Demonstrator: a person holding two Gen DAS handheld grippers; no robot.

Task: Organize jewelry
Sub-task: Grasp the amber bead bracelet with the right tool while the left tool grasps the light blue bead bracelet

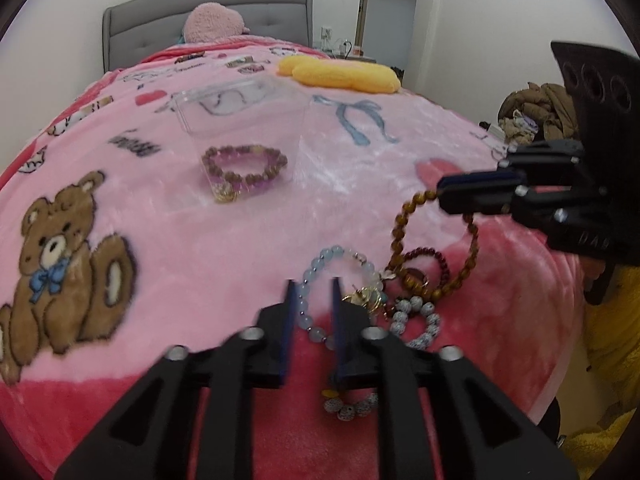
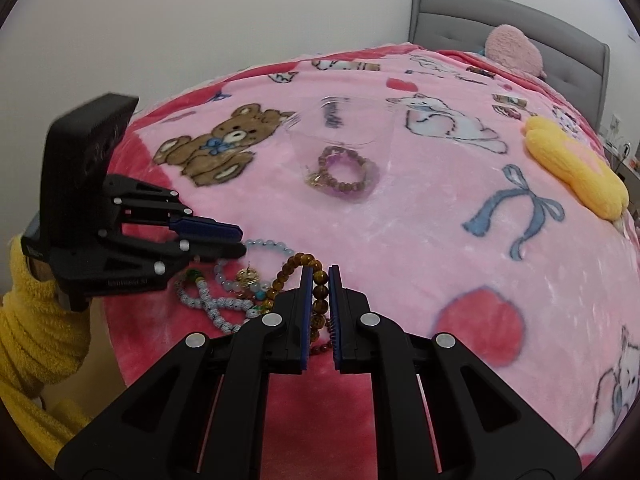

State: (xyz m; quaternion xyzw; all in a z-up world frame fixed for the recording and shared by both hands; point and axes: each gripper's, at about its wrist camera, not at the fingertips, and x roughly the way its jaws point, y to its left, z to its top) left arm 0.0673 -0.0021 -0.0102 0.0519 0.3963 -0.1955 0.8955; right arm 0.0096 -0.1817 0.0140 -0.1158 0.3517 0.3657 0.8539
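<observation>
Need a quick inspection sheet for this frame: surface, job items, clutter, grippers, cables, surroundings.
Surface: pink fleece cartoon-print blanket covering a bed.
Job's things: clear plastic container holding a purple-and-brown bead bracelet; amber-brown bead bracelet lifted; pale blue bead bracelet, dark red bead bracelet and speckled white bead bracelet heaped at the near edge.
Clutter: yellow plush cushion, pink plush toy.
Grippers: left gripper open, straddling the pale blue bracelet; right gripper shut on the amber-brown bracelet.
Cables: nothing seen on the bed.
Surroundings: grey padded headboard, white wall, brown clothes pile.
</observation>
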